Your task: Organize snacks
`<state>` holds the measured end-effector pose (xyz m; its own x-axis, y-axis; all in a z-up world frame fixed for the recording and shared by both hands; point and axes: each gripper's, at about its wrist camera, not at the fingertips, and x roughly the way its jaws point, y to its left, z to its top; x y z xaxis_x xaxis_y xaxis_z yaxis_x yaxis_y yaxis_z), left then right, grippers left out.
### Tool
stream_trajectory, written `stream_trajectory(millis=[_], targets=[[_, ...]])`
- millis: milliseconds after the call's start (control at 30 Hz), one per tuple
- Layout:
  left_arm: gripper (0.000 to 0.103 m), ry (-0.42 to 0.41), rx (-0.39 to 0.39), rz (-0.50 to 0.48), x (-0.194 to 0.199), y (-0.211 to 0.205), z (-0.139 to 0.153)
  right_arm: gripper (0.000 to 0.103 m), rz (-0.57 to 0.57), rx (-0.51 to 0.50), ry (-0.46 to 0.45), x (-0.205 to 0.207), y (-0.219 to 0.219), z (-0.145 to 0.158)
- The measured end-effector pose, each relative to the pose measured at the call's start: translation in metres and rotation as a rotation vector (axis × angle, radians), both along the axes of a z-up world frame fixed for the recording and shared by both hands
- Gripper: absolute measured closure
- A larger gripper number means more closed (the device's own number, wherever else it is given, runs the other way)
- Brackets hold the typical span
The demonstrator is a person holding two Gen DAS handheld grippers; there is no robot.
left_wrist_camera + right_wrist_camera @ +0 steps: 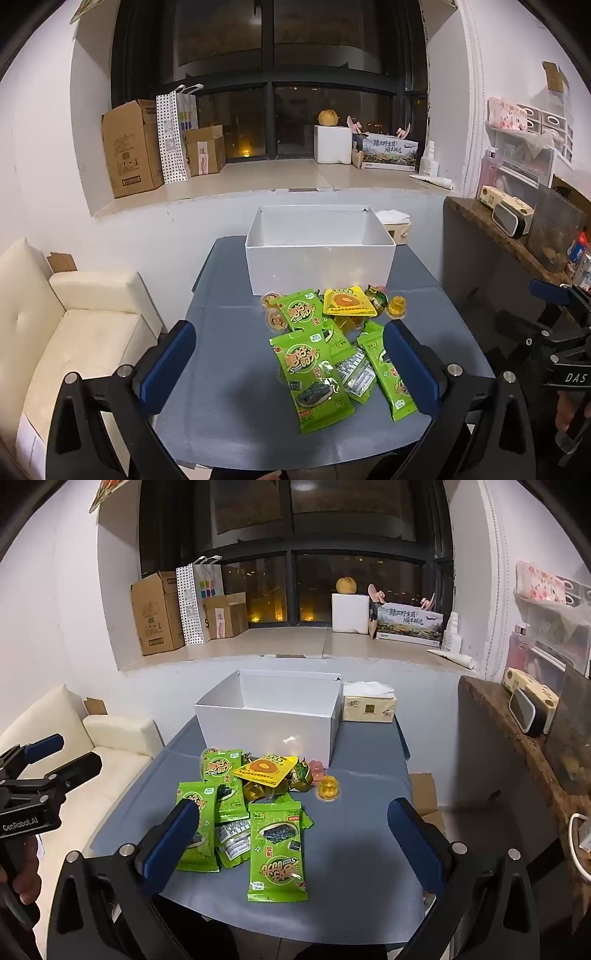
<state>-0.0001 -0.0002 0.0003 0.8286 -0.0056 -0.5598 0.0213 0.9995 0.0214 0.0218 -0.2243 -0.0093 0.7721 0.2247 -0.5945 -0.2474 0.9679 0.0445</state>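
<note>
A pile of snacks lies on the grey table (229, 369): several green seaweed packets (314, 376) (277, 849), a yellow triangular packet (349, 301) (264, 770) and small jelly cups (396, 306) (328, 788). An open white box (319, 258) (267, 720) stands behind the pile and looks empty. My left gripper (290, 363) is open above the pile's near edge. My right gripper (293, 845) is open above the nearest green packet. Neither holds anything.
A tissue pack (369, 703) sits right of the box. A cream sofa (74, 332) is at the left. A wooden shelf (517, 738) with items stands at the right. Cardboard boxes (129, 147) line the window sill.
</note>
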Motion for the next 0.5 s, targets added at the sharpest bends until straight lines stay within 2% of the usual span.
stream_trajectory(millis=[500], targets=[[0.0,0.005,-0.028,-0.001,0.0014,0.0056,0.0037,0.0,0.001,0.001,-0.011,-0.0034,0.0017,0.0055]])
